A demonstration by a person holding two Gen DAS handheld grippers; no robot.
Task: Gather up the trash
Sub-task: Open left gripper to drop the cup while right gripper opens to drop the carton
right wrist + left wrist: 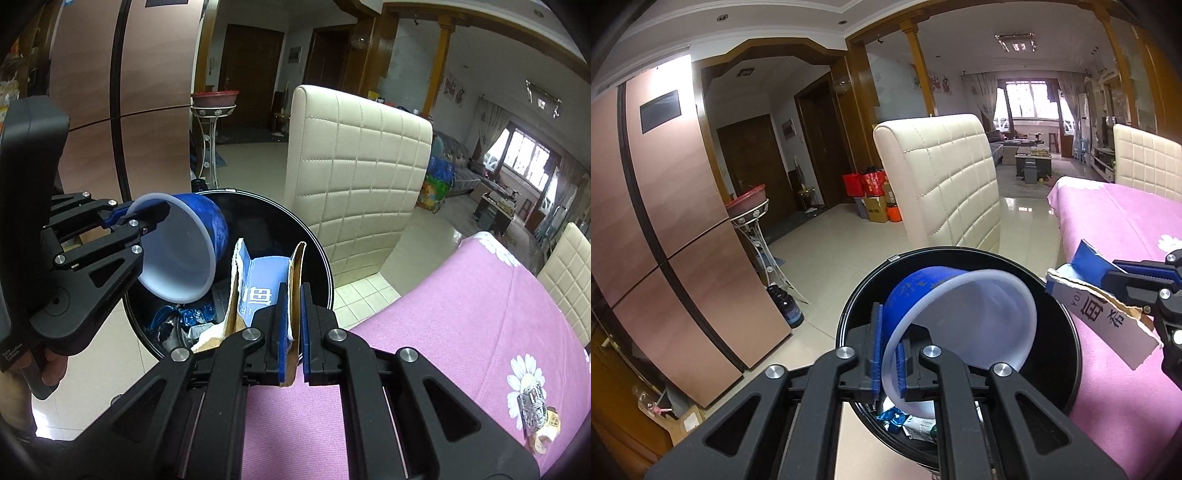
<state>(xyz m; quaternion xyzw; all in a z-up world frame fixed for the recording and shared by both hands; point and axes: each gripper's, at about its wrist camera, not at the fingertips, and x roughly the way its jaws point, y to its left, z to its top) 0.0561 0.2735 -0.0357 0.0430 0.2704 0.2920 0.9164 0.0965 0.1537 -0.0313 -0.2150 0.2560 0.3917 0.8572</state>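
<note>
Wrappers already lay in the black bin [325, 266]. Left gripper [888, 354] grasped the blue cup [923, 291] above it; right gripper [294, 332] clenched torn cardboard [266, 291]. A wrapper [532, 402] remained on the desk [461, 295].

The pink flowered tablecloth [461, 314] carries a crumpled foil wrapper [532, 404] near its edge.

Home dining area, pink floral-clothed tabletop [461, 295], cream quilted chair [945, 184], tall fridge [665, 221], tiled floor, what looks like a living room beyond
</note>
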